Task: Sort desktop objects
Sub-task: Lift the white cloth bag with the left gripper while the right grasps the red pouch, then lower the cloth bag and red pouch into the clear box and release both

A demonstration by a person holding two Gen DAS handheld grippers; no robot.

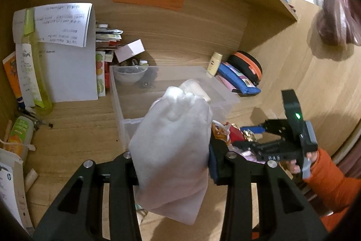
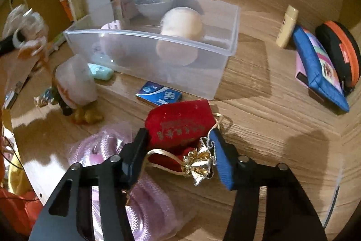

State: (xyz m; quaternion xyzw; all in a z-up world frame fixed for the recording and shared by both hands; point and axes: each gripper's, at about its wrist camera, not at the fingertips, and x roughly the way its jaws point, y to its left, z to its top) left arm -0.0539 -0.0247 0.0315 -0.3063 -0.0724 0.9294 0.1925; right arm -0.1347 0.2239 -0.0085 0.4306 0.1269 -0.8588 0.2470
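My left gripper [image 1: 172, 171] is shut on a white cloth pouch [image 1: 173, 146], held above the desk in front of a clear plastic bin [image 1: 117, 94]. The bin [image 2: 144, 55] holds a pale round pouch [image 2: 181, 24]. My right gripper [image 2: 179, 148] straddles a red drawstring pouch [image 2: 178, 128] with gold trim lying on the desk; its jaws stand apart on either side of the pouch. The right gripper also shows in the left wrist view [image 1: 252, 134], low at the right.
A blue card pack [image 2: 159, 95], a green packet [image 2: 100, 71], a wrapped figurine [image 2: 75, 83] and pink bagged rope [image 2: 140, 195] lie near the bin. A blue pencil case [image 2: 320, 69], an orange-black case [image 2: 343, 49] and a cream tube [image 2: 287, 25] stand right. Papers and bottles [image 1: 33, 60] stand left.
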